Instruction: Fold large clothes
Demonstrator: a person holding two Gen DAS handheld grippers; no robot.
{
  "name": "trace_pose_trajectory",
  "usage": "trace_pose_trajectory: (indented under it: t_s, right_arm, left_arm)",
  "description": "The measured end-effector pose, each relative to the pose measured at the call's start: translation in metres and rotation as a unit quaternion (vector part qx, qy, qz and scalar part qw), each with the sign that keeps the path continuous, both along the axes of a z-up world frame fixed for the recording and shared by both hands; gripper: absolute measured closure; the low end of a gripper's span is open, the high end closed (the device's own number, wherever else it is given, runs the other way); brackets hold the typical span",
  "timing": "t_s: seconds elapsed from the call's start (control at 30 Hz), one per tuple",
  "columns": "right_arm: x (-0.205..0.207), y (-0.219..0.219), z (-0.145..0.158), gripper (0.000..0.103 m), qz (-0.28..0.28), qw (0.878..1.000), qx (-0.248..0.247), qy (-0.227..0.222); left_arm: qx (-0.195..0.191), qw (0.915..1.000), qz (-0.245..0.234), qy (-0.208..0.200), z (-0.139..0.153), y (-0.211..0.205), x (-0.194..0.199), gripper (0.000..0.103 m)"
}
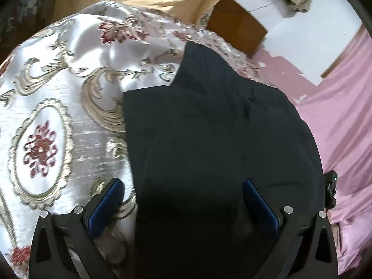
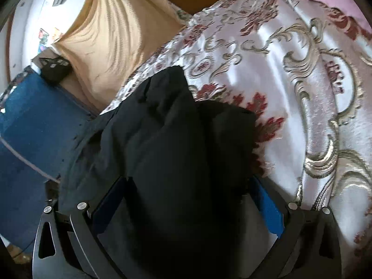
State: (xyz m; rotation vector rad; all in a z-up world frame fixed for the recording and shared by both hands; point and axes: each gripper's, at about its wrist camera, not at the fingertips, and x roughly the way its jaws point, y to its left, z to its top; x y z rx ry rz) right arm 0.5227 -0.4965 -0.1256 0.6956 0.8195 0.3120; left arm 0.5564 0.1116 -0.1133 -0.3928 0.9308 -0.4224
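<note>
A bed fills both views, covered by a shiny white satin bedspread [image 1: 69, 88] woven with gold scrolls and dark red flower medallions, with a tan ribbed pillow [image 2: 111, 37] at its far end against a brown wooden headboard [image 1: 234, 25]. A pink sheet [image 1: 344, 121] runs along the right in the left wrist view, and a blue fabric surface [image 2: 30, 125] lies to the left in the right wrist view. On the bedspread lies a large black garment [image 1: 209, 127], bunched and partly doubled over, with a straight edge on its left side and a raised point at its far end. The left gripper [image 1: 183, 200] stands with its blue-padded fingers [image 1: 107, 207] wide apart: the left finger rests over bare bedspread just beside the garment's edge, the right finger sits on the black cloth, and the cloth fills the near gap between them. The right gripper [image 2: 188, 200] is also spread wide, and the black garment [image 2: 176, 125] heaps up between its fingers and covers their tips, rising far and left from there. Whether either gripper presses the cloth cannot be told.
</note>
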Motion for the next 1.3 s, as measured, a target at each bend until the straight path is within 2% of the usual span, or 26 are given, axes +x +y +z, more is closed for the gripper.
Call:
trace_pose_trajectory:
  t_s: [0.13, 0.27, 0.4, 0.53, 0.9, 1.1, 1.3]
  right_arm:
    - [0.002, 0.01, -0.002, 0.001, 0.024, 1.0, -0.003, -0.006]
    - [0.004, 0.012, -0.007, 0.001, 0.027, 1.0, 0.004, -0.004]
    - [0.006, 0.014, -0.01, 0.001, 0.027, 0.999, 0.014, -0.009]
    - [0.001, 0.014, -0.012, 0.001, 0.021, 0.999, 0.023, -0.019]
    - [-0.005, 0.013, -0.014, 0.001, 0.015, 1.0, 0.015, -0.014]
    - [-0.015, 0.009, -0.013, 0.001, -0.012, 1.0, 0.015, -0.019]
    - [-0.008, 0.015, -0.011, 0.001, -0.004, 1.0, -0.01, 0.008]
  left_arm:
    - [-0.005, 0.9996, -0.015, -0.023, -0.003, -0.005, -0.006, 0.0]
    - [-0.021, 0.999, -0.035, -0.015, -0.003, -0.008, -0.002, 0.0]
    - [-0.028, 0.9965, -0.078, -0.015, -0.002, -0.016, -0.005, 0.0]
    - [-0.025, 0.9966, -0.078, 0.0, -0.003, -0.019, 0.0, 0.0]
    - [-0.023, 0.9969, -0.075, 0.003, -0.003, -0.02, 0.006, 0.0]
    - [-0.021, 0.9971, -0.073, 0.003, -0.005, -0.02, 0.009, 0.0]
    - [-0.022, 0.9972, -0.071, 0.005, -0.006, -0.02, 0.011, 0.0]
